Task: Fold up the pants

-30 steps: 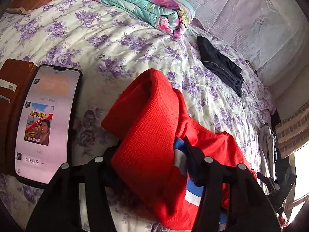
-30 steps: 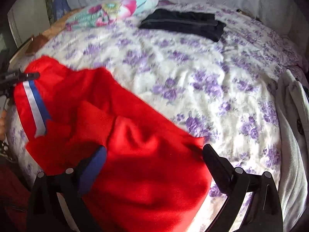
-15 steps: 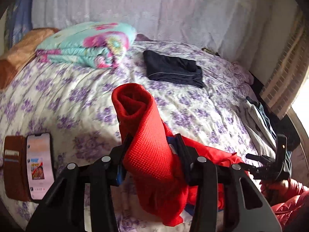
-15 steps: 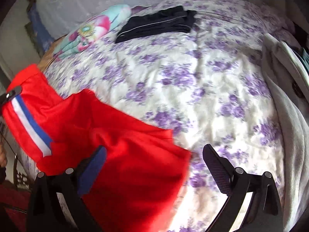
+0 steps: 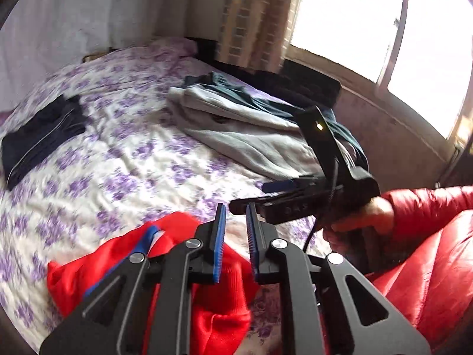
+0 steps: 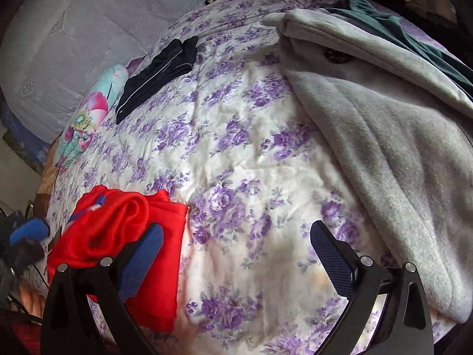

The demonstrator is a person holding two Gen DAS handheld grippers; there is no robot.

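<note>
— Pants, the red ones with the blue and white stripe, are lying bunched in a heap at the near edge of the bed, on the flowered quilt. Are we holding them?

— We are not. In the left wrist view the left gripper is hovering above the heap, its blue-padded fingers drawn nearly together with only a narrow gap, and no cloth is sitting between them. The red fabric is showing below and behind the fingers, not in the gap.

— And our other one?

— The right gripper is standing wide apart in its own view, nothing between its fingers but bare quilt. The pants are lying just beside its left finger, partly behind it; we cannot tell whether that finger is touching them. In the left view we are seeing that same gripper from the side, held by a hand coming out of a red puffy sleeve.

— What else is lying on the bed?

— A grey garment with a dark green one over it is spreading along the right edge. A folded dark garment with a thin pale stripe is resting toward the far side, well apart from the pants, and a rolled floral blanket is lying just beside it near the far left edge. A curtain and a bright window are showing beyond the bed.
</note>
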